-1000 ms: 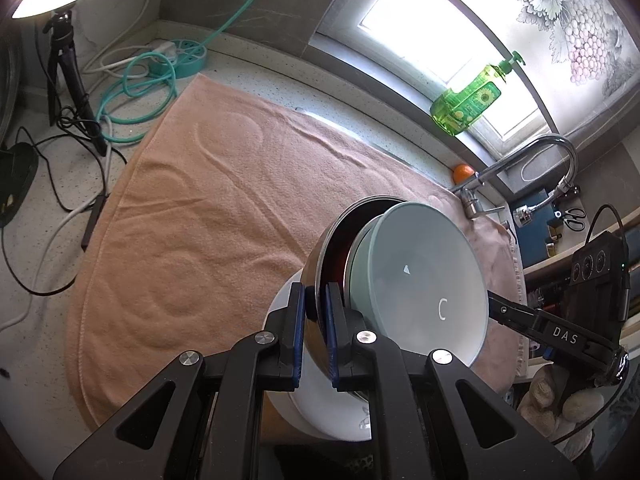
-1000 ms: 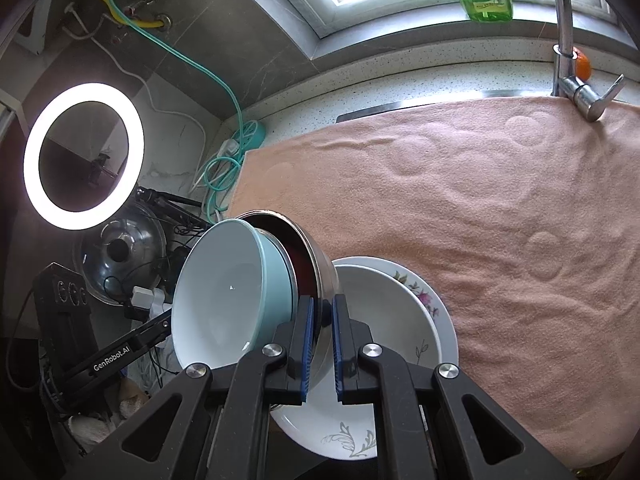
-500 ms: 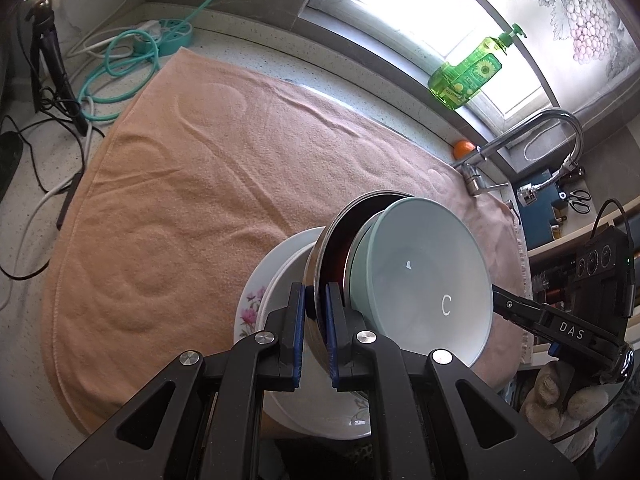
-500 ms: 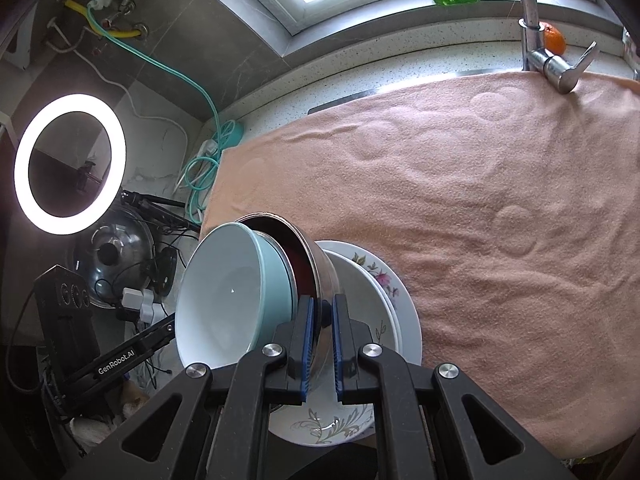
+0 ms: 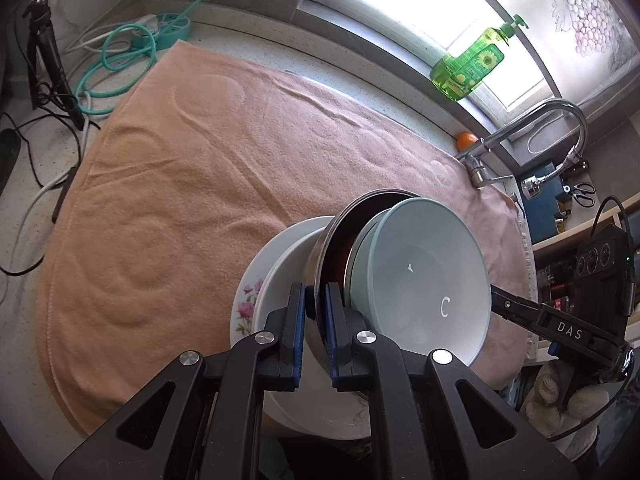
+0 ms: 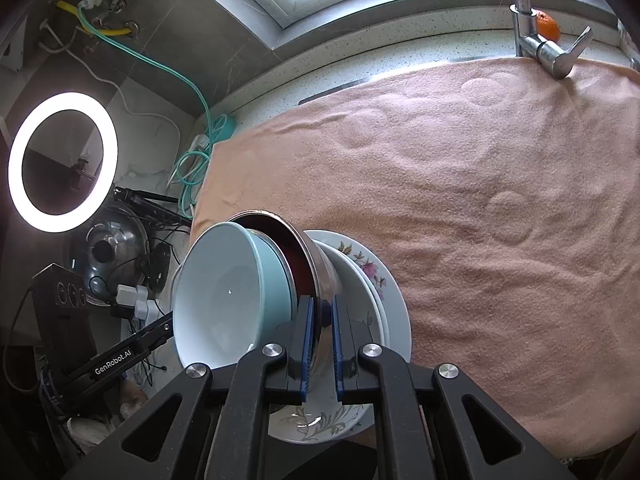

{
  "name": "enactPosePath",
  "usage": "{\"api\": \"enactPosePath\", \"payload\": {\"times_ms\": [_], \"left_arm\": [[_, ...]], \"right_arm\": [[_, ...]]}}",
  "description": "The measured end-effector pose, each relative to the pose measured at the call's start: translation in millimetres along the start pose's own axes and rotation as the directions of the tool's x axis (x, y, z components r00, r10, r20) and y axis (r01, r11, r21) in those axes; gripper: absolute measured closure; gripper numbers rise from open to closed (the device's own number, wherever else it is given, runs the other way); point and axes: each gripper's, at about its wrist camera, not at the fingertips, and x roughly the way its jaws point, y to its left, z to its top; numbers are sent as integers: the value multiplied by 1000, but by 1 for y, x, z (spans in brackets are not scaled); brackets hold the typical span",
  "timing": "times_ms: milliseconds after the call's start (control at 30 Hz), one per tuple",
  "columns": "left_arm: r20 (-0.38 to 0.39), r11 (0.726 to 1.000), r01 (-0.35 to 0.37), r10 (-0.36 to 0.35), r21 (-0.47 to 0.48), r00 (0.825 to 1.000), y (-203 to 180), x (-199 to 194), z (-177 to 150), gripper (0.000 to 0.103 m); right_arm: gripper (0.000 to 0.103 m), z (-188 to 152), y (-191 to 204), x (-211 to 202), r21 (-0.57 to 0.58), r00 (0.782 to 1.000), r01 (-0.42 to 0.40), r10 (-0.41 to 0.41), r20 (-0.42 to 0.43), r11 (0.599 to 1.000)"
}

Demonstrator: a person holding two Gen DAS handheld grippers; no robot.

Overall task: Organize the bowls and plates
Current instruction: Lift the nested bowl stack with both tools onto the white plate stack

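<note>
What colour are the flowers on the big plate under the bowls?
Pink, with green leaves, on the white plate. The right wrist view shows them best.

Speckled desk (image 5: 248, 46) under a peach towel (image 5: 208, 168), bright window (image 5: 452, 8) behind, ring light (image 6: 62, 162) glowing against grey wall (image 6: 168, 36).

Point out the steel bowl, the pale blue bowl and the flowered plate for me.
steel bowl (image 5: 326, 252): left wrist view, outer wall.
pale blue bowl (image 5: 424, 280): left wrist view, inside.
flowered plate (image 6: 396, 312): right wrist view, bare rim.

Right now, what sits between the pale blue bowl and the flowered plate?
A steel bowl with a dark red inside, nested under the blue bowl and over the plate; both views show it.
</note>
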Motion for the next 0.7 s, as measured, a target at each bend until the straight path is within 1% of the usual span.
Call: {"api": "enactPosePath", "payload": {"times_ms": [333, 433, 700], "left_arm": [[-3, 1000, -15, 15, 14, 1000, -1, 0, 0, 95], [-8, 1000, -5, 5, 3, 1000, 0, 0, 0, 95], [-16, 1000, -8, 8, 10, 1000, -1, 0, -1, 95]], "right_arm": [[95, -3, 0, 1, -7, 1000, 0, 0, -6, 1000], [95, -3, 0, 1, -7, 1000, 0, 0, -7, 1000], [95, -5, 0, 1, -2, 1000, -6, 6, -17, 1000]]}}
